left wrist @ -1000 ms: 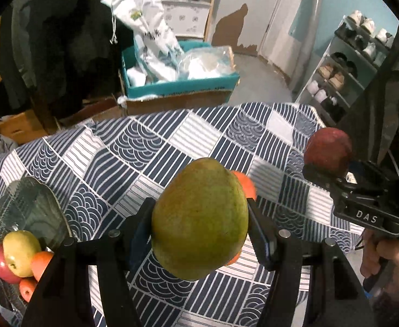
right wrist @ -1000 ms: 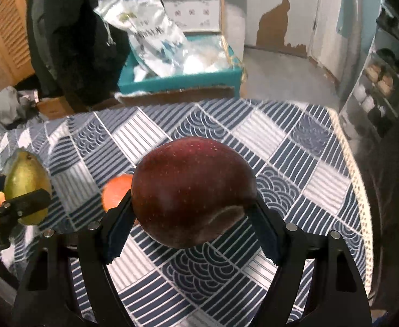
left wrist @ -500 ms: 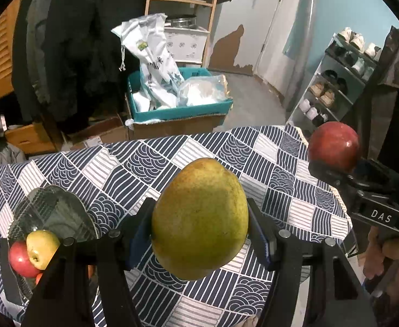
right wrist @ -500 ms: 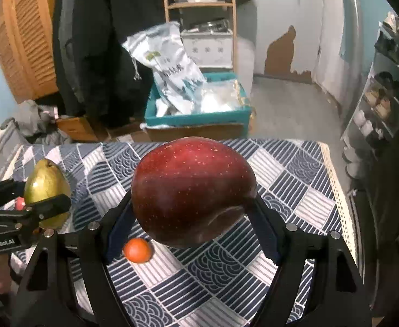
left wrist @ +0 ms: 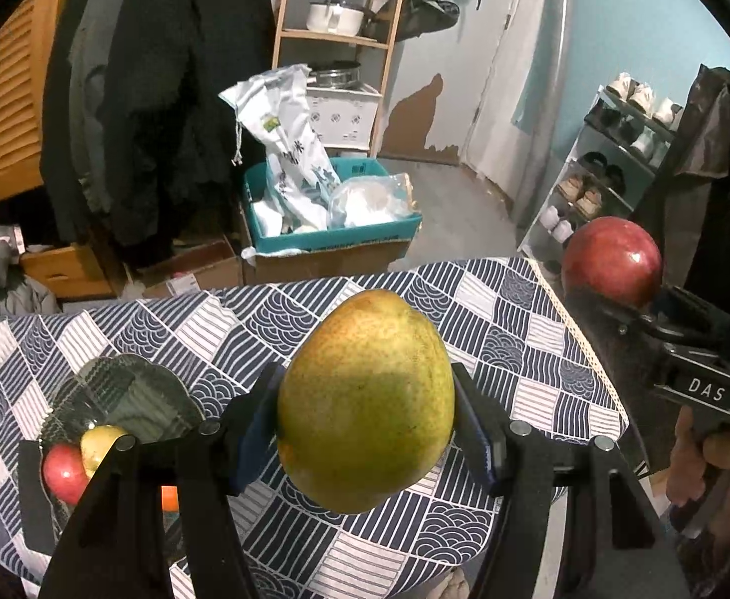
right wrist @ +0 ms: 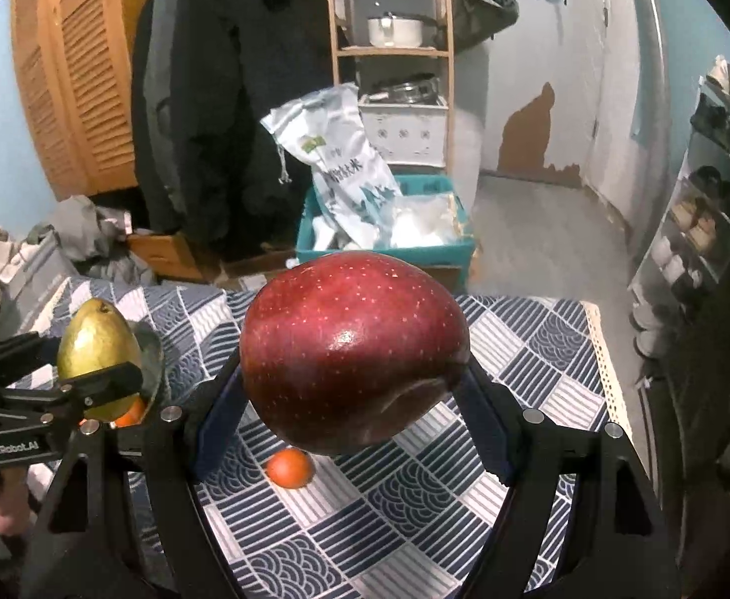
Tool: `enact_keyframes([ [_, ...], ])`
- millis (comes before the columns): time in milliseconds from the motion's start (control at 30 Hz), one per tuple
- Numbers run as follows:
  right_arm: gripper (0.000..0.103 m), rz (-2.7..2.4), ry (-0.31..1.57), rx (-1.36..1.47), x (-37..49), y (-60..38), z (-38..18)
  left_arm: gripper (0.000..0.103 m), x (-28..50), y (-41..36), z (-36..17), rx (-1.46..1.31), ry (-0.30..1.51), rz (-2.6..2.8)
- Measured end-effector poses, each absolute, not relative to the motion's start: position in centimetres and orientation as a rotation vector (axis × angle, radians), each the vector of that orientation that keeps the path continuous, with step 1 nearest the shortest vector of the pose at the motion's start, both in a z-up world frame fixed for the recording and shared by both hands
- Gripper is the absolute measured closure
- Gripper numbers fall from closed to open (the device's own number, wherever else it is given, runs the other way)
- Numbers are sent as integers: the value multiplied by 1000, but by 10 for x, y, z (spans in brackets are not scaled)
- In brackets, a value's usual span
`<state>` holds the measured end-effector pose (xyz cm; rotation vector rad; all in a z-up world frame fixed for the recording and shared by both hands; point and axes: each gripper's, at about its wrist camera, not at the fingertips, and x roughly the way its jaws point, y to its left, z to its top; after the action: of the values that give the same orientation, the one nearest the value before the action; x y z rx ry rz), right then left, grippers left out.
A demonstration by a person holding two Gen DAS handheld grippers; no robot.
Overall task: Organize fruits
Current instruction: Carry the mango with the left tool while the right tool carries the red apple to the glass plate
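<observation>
My left gripper [left wrist: 365,429] is shut on a green-yellow pear [left wrist: 365,399] and holds it high above the table; it also shows in the right wrist view [right wrist: 98,359]. My right gripper [right wrist: 355,389] is shut on a big dark red apple [right wrist: 352,349], also held high; the apple shows at the right of the left wrist view [left wrist: 611,259]. A glass bowl [left wrist: 130,394] at the table's left holds a red apple [left wrist: 63,471], a yellow-green apple [left wrist: 98,449] and an orange fruit [left wrist: 169,498]. A small orange [right wrist: 290,468] lies on the cloth under the right gripper.
The table has a navy and white patterned cloth [left wrist: 514,349] with its right edge near a shoe rack [left wrist: 609,174]. Beyond the far edge stand a teal box with bags [left wrist: 325,219], hanging coats [left wrist: 165,100] and a wooden shelf [left wrist: 335,25].
Both grippers have risen and drawn back with their fruit. The table now looks smaller and lower, and more of the room shows. The small orange has come out from behind the apple.
</observation>
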<state>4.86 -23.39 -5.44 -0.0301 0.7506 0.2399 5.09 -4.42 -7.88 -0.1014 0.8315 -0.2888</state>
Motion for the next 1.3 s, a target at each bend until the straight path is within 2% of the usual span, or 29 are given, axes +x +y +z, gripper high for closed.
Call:
enact_keyframes([
  [767, 23, 352, 724, -72, 52, -167, -36, 37, 42, 14, -66, -160, 778, -206],
  [1300, 23, 446, 765, -104, 71, -99, -49, 37, 45, 76, -81, -212, 787, -103],
])
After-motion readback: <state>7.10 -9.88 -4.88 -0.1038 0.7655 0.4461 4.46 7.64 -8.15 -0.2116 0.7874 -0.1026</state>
